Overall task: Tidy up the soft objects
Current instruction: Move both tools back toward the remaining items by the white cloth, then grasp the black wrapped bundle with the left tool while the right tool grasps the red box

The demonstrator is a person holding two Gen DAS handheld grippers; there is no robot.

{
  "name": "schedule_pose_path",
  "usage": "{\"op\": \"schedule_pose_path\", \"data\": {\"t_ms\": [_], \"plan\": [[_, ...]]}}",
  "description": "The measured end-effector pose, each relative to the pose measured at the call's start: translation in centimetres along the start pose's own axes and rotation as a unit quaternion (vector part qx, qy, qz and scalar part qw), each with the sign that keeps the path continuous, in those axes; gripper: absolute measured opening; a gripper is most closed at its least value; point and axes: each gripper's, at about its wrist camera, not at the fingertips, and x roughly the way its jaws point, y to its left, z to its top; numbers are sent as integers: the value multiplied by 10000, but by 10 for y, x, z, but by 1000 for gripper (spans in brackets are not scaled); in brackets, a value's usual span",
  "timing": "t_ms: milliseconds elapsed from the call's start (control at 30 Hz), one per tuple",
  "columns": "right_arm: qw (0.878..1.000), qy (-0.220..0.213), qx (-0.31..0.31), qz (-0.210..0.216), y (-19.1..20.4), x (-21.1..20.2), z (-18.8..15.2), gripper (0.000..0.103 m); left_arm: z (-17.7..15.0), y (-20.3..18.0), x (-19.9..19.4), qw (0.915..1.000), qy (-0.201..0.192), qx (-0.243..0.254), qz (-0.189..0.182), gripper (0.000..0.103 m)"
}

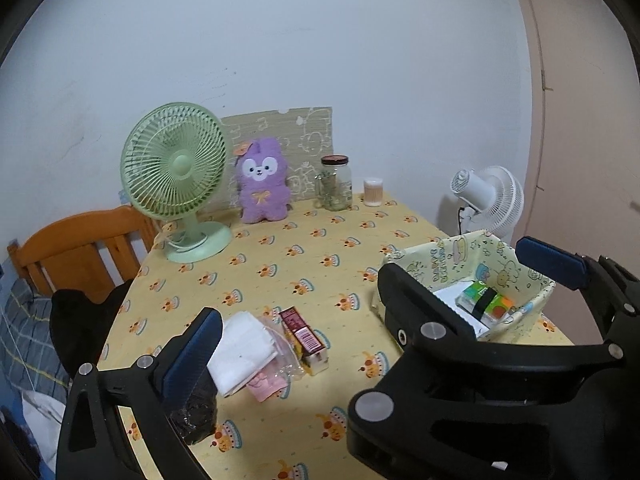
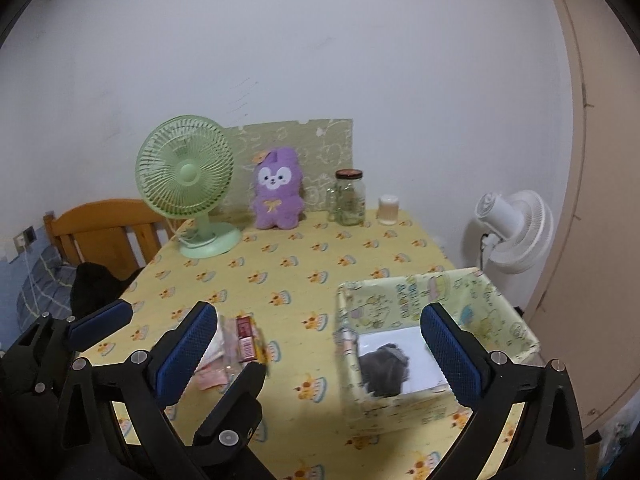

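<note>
Much bare tablecloth, fabric box at right edge

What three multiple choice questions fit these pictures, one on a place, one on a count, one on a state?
1. Where is the purple plush?
A. In the box
B. On the chair
C. Between the green fan and the glass jar

2. How many fans are in view?
A. One
B. Two
C. Three

3. How is the right gripper?
A. Wide open, empty
B. Shut on the plush
C. Shut on the jar

Answers:
1 C: it stands at the back of the table with the fan on one side and the jar on the other.
2 B: the green one and the white fan.
3 A: its jaws stand far apart with nothing between them.
</note>
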Motion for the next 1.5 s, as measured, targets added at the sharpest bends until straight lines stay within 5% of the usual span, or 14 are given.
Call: {"op": "schedule_pose_path", "data": {"t_ms": [300,767,1300,1433,1500], "plan": [[9997,30,-89,240,23,14,-12,103,-19,25,6,9995,21,-280,157,101],[9963,355,-159,766,59,69,-45,103,-59,69,45,9933,647,-681,672,95],[9924,912,-354,752,83,113,-70,103,-94,114,79,9799,1261,-1268,890,84],[9916,954,-498,723,87,116,-71,103,-100,121,86,9754,1330,-1496,923,69],[9913,971,-518,717,87,117,-72,103,-102,125,85,9712,1366,-1602,1111,50]]}}
